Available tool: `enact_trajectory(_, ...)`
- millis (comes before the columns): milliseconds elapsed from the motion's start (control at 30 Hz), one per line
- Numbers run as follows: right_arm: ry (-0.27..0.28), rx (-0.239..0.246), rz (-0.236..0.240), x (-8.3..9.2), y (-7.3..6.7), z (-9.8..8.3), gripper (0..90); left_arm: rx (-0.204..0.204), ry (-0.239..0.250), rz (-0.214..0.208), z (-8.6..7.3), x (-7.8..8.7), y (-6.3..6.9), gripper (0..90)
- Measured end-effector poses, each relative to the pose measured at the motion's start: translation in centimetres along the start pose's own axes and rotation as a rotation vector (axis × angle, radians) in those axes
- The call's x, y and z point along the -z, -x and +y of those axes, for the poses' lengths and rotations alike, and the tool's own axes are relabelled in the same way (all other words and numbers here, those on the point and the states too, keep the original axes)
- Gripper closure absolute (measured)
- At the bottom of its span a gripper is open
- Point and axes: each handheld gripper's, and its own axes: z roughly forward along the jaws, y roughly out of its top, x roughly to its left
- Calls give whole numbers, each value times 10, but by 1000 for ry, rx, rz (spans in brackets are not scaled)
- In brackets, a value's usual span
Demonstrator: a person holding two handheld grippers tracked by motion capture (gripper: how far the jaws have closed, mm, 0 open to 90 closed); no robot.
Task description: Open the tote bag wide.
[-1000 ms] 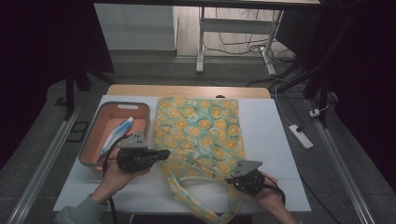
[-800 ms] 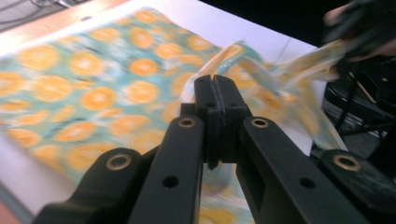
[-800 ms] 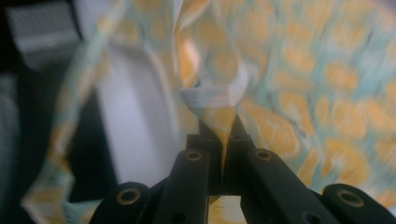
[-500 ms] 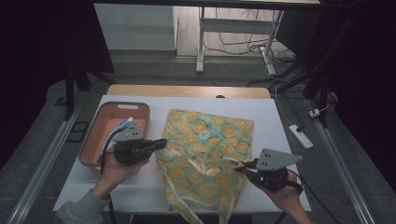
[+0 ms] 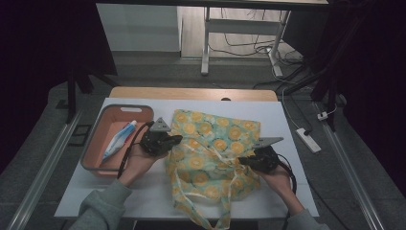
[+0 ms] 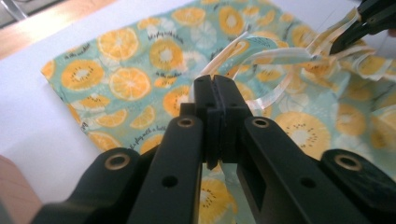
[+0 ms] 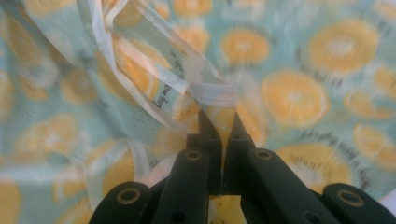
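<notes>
Cotton-looking tote bag (image 5: 215, 153), teal with orange and lemon slices printed on it, lies near the middle of the white table top (image 5: 287, 124), turned askew and rumpled. Its far half sits fairly flat; the near half is bunched, with the striped handles (image 5: 225, 211) trailing towards the table's near edge and one loop hanging past it.

Left gripper (image 5: 176, 140) has its jaws pressed together on the bag's left edge; in the left gripper view (image 6: 215, 86) the fabric and a pale handle strap (image 6: 275, 51) rise right at the tips. Right gripper (image 5: 242, 161) is clamped on a fold of cloth at the bag's right side; in the right gripper view (image 7: 219, 121) a hemmed edge sits pinched between the tips.

Progress, as a judgement: the work looks like folding or straightening the bag, and it reads as mid-way. Both edges are gripped, but no clean fold shows, the handles are loose, and the cloth needs smoothing and squaring before it could count as finished.

Surface: white sheet over a wooden table (image 5: 191, 93), whose bare strip shows at the far edge. Orange tray (image 5: 95, 163) left of the bag, holding a toothpaste tube (image 5: 117, 141).

Room: dim, dark at both sides. Grey floor, a white table frame (image 5: 206, 43) beyond, cables and a white power strip (image 5: 307, 140) at right.
</notes>
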Motion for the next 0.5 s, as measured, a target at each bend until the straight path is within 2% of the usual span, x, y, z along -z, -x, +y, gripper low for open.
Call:
enact_trajectory(100, -21, -9, -8, -5, 2, -5, 895, 5, -25, -3, 0, -11, 0, 877)
enact_trajectory(200, -18, -9, -13, -4, 2, -5, 895, 19, -42, -10, -1, -19, -4, 874)
enact_trajectory(267, -17, -16, -36, -2, 5, -5, 894, 36, -45, -19, -2, -22, -7, 843)
enact_trajectory(300, -18, -23, -37, -1, 6, -6, 893, 41, -46, -21, -2, -22, -8, 805)
enact_trajectory(333, -18, -23, -37, -1, 6, -6, 893, 48, -44, -20, -3, -22, -8, 805)
enact_trajectory(367, -30, -45, -39, 0, 9, -9, 890, 49, -38, -20, -4, -20, -7, 650)
enact_trajectory(433, -52, -49, -44, 0, 11, -12, 887, 58, -23, -15, -5, -13, -4, 462)
enact_trajectory(467, -58, -54, -44, 0, 12, -14, 885, 55, -28, -10, -6, -7, -2, 383)
enact_trajectory(500, -58, -54, -44, 0, 12, -14, 885, 49, -31, -3, -7, -2, 1, 383)
